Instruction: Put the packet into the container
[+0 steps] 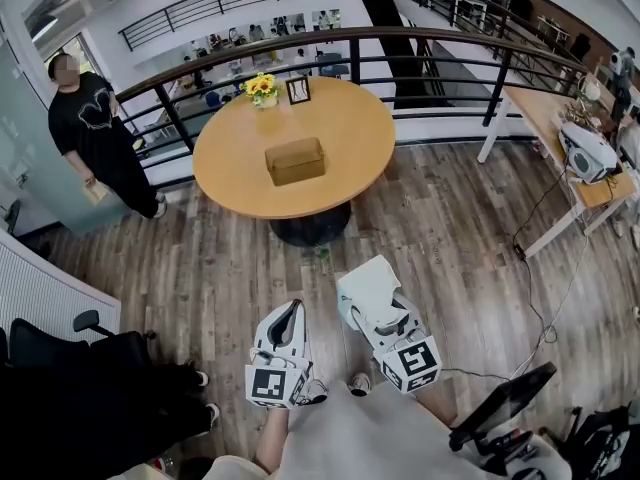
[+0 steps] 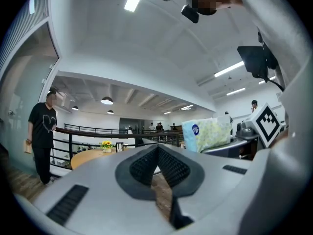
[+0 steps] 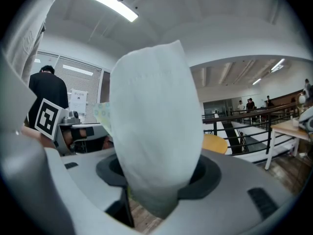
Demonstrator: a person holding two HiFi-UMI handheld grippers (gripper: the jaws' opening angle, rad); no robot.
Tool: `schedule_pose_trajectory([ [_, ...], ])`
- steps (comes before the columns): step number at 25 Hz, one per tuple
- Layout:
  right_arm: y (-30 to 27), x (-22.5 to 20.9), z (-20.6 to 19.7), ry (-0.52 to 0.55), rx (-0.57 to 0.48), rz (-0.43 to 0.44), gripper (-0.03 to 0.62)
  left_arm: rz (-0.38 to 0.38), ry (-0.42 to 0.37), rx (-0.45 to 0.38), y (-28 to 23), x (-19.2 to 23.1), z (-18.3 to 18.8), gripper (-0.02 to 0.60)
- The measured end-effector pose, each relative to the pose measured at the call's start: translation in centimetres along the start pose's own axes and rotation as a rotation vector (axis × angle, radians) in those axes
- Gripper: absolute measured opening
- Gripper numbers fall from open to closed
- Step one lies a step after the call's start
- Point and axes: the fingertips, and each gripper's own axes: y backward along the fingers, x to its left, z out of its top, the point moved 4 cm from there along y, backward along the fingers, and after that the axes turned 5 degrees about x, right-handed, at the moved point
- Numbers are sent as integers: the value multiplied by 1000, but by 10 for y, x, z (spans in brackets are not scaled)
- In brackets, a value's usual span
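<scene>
Head view: the left tool [image 1: 289, 313] is closed and empty. The right tool [image 1: 372, 308] clamps the white packet [image 1: 366, 286], well apart from the brown container [image 1: 295, 160] on the round counter [image 1: 235, 163].
Left gripper view: the jaws meet at their tips, and the packet's blue label is too small to read.
Right gripper view: the packet hides the jaw tips.

A round wooden surface [image 1: 235, 183] stood beside a curved dark railing [image 1: 400, 31]. Yellow flowers [image 1: 261, 87] and a small picture frame [image 1: 298, 90] sat near its far edge. A person in black [image 1: 95, 133] stood at the left on the plank floor [image 1: 450, 238].
</scene>
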Motion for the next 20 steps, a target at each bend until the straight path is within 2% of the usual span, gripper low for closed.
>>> schedule_pose_trajectory([
  [11,10,-33,-11,-18,28,-17,252,26,34,18,-19,-12,-8,5],
  [20,-29,-42,-4,-19,41,16,252,35,46,24,-47,10,-12,5],
])
